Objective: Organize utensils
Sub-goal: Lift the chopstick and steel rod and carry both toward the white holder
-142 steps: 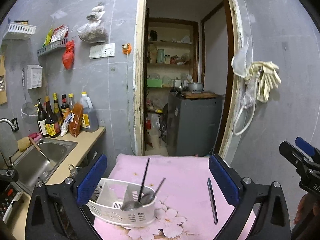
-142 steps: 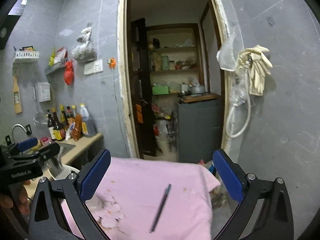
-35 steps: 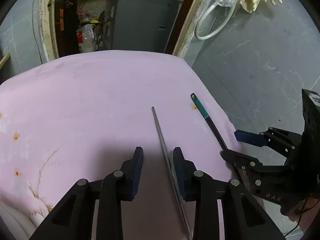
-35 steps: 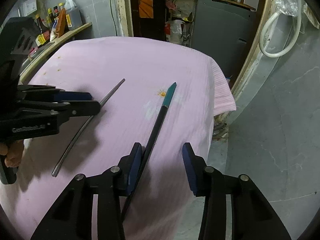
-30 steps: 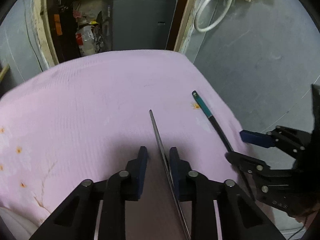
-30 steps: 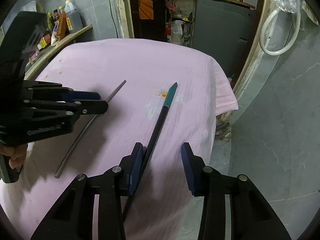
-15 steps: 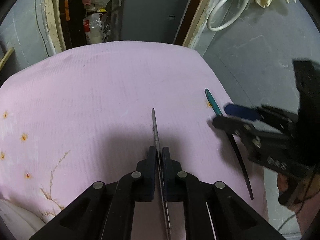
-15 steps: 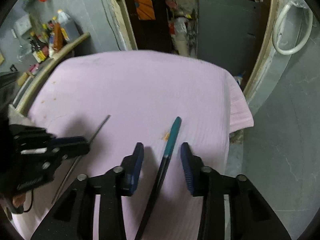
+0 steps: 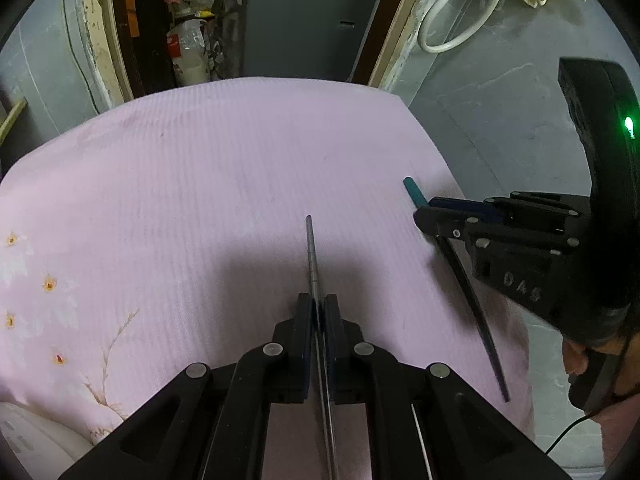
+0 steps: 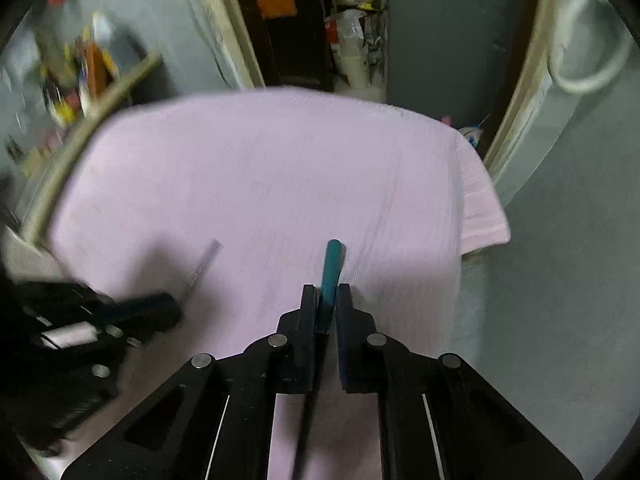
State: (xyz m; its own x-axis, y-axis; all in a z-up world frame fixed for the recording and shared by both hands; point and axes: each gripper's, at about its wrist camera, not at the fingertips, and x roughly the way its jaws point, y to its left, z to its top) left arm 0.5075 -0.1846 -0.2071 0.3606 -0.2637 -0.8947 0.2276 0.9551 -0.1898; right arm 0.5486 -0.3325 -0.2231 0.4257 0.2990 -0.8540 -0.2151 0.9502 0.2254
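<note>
Left gripper (image 9: 319, 312) pinches a thin grey metal chopstick (image 9: 311, 252) projecting forward over the pink cloth (image 9: 200, 184), while right gripper (image 10: 324, 300), jaws just closing, clamps a black chopstick with teal end (image 10: 332, 268), its tip ahead of the fingers.

Blurred shelf bottles (image 10: 86, 72), left edge

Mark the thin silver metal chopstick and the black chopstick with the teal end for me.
Thin silver metal chopstick (image 9: 311, 252), left wrist view, on its bare shaft.
Black chopstick with the teal end (image 10: 332, 268), right wrist view, on its teal end.
</note>
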